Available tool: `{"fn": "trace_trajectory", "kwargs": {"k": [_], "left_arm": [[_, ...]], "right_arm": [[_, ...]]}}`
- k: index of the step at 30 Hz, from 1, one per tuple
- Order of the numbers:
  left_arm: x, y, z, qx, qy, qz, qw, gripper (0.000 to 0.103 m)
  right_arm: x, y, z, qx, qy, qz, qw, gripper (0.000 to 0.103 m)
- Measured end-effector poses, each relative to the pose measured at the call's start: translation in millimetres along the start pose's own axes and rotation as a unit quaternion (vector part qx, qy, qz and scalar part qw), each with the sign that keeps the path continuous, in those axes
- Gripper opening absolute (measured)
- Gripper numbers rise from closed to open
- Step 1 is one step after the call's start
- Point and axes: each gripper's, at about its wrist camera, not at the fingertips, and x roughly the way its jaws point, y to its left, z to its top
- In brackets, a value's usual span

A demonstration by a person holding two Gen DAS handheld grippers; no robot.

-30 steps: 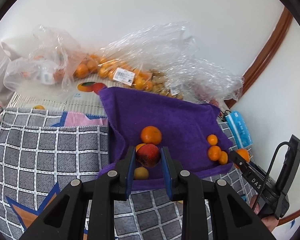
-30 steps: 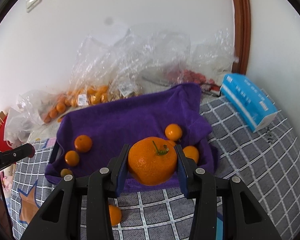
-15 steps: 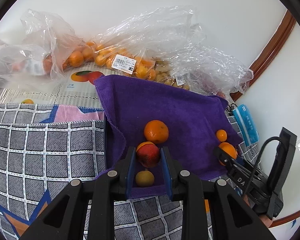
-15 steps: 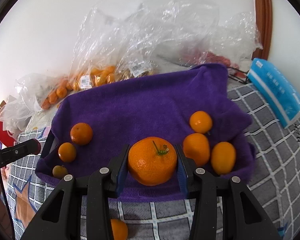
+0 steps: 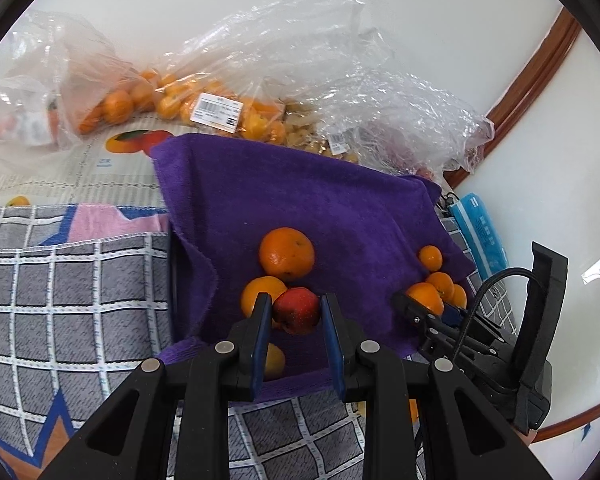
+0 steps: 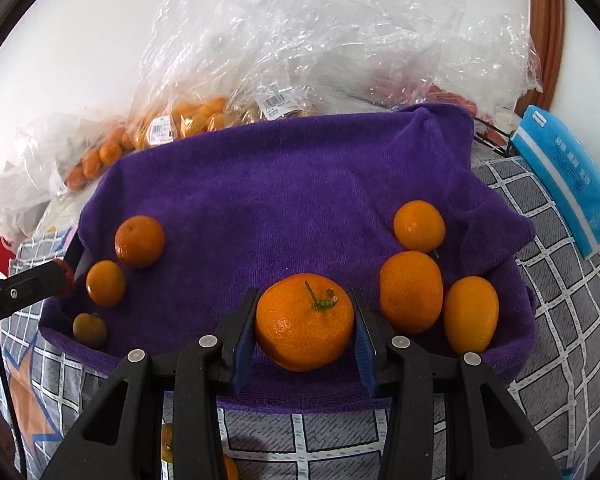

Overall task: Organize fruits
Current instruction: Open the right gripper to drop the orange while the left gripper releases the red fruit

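A purple towel point(image 5: 300, 208) lines a tray and also shows in the right wrist view point(image 6: 292, 184). My left gripper point(image 5: 296, 312) is shut on a small red fruit point(image 5: 297, 310) over the towel's near left part, beside two oranges point(image 5: 286, 253) and a small yellowish fruit point(image 5: 274, 360). My right gripper point(image 6: 304, 320) is shut on a large orange with a stem point(image 6: 305, 322) over the towel's near edge. Three oranges point(image 6: 410, 291) lie to its right, and three smaller fruits point(image 6: 139, 240) lie at the left.
Clear plastic bags of oranges point(image 5: 204, 96) and other fruit point(image 6: 300, 52) lie behind the towel against the white wall. A blue tissue pack point(image 6: 564, 168) lies at the right. A grey checked cloth point(image 5: 72, 288) covers the surface. A loose orange point(image 6: 166, 446) lies below the right gripper.
Both grippers have moved forward and down over the towel with their fruit still held. The fruits on the towel look larger and closer.
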Motion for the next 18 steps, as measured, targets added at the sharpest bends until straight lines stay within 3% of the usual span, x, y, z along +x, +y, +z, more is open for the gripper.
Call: {"fn": "trace_trajectory", "kwargs": {"k": [18], "left_arm": [[22, -17, -4, 0.025, 0.026, -0.008, 0.9993, 0.024]], "right_arm": [[-36, -8, 5, 0.002, -0.038, -0.008, 0.999, 0.049]]}}
